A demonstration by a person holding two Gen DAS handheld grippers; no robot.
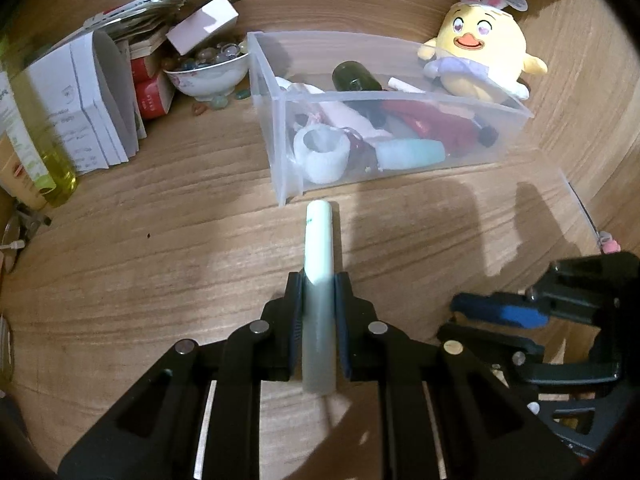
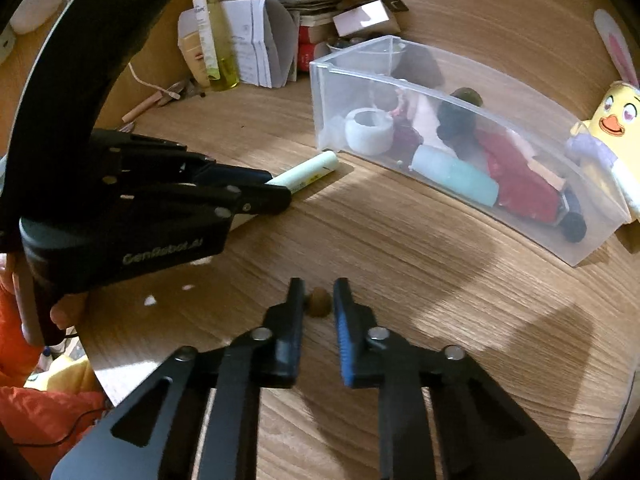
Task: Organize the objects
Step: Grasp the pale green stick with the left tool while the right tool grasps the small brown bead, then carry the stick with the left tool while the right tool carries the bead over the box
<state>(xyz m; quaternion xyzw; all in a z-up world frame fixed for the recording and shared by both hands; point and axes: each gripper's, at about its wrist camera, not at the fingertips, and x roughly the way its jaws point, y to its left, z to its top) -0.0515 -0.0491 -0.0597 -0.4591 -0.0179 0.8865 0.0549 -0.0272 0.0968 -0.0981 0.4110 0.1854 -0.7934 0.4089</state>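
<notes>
My left gripper (image 1: 318,280) is shut on a white tube (image 1: 318,232), which lies lengthwise between the pads with its tip toward the clear plastic bin (image 1: 280,128). In the right wrist view the same left gripper (image 2: 276,188) holds the tube (image 2: 312,170) low over the wooden table, just short of the bin (image 2: 440,92). My right gripper (image 2: 319,292) is shut on a small brown nut-like object (image 2: 320,306) at the table surface. The right gripper (image 1: 448,317) also shows at the lower right of the left wrist view. Inside the bin lie a white ring-shaped jar, a pale blue tube, red items and a dark bottle.
A yellow plush chick (image 1: 480,52) with rabbit ears sits behind the bin. At the back left are a bowl of glass pebbles (image 1: 208,68), folded papers (image 1: 92,100), small boxes and a bottle of yellow liquid (image 1: 48,152). An orange sleeve (image 2: 40,412) shows at the table's near left edge.
</notes>
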